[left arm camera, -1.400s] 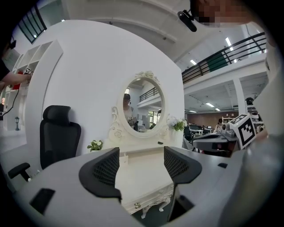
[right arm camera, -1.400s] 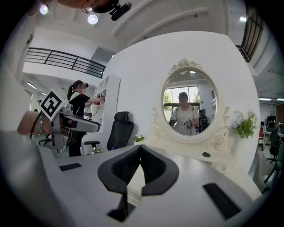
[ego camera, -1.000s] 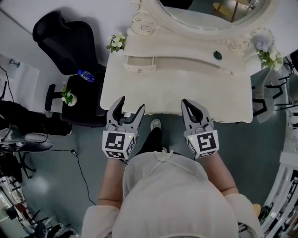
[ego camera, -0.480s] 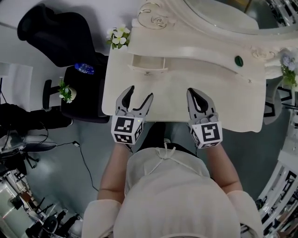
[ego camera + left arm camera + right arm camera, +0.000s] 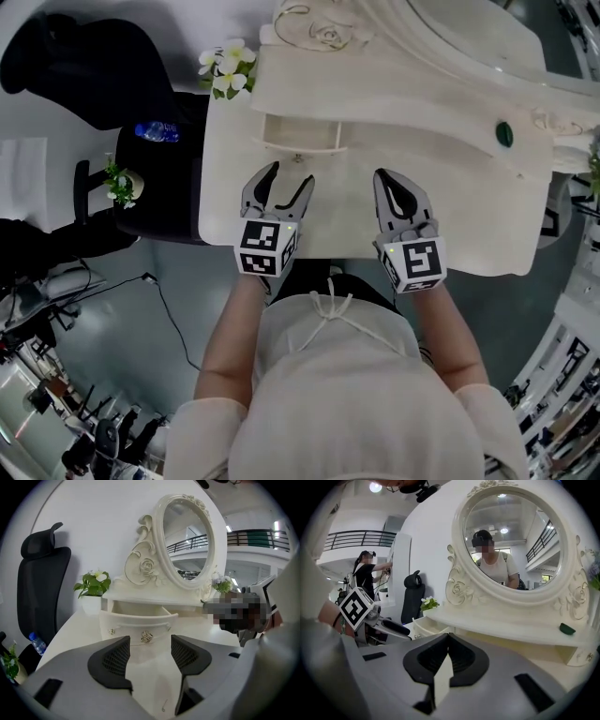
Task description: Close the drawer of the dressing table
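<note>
The drawer (image 5: pixel 298 134) stands pulled out of the low shelf at the back left of the table (image 5: pixel 450 192), under the mirror (image 5: pixel 187 541). Its front, with a small metal knob (image 5: pixel 146 637), faces the person. The left gripper (image 5: pixel 290 174) hovers over the tabletop just in front of the drawer and apart from it, aimed at the knob. Its jaws are wide and closing slightly, with nothing between them. The right gripper (image 5: pixel 386 180) hangs over the middle of the tabletop, its jaws together and empty. A plant (image 5: pixel 223 70) sits at the table's left corner, beside a black chair (image 5: pixel 75 75).
</note>
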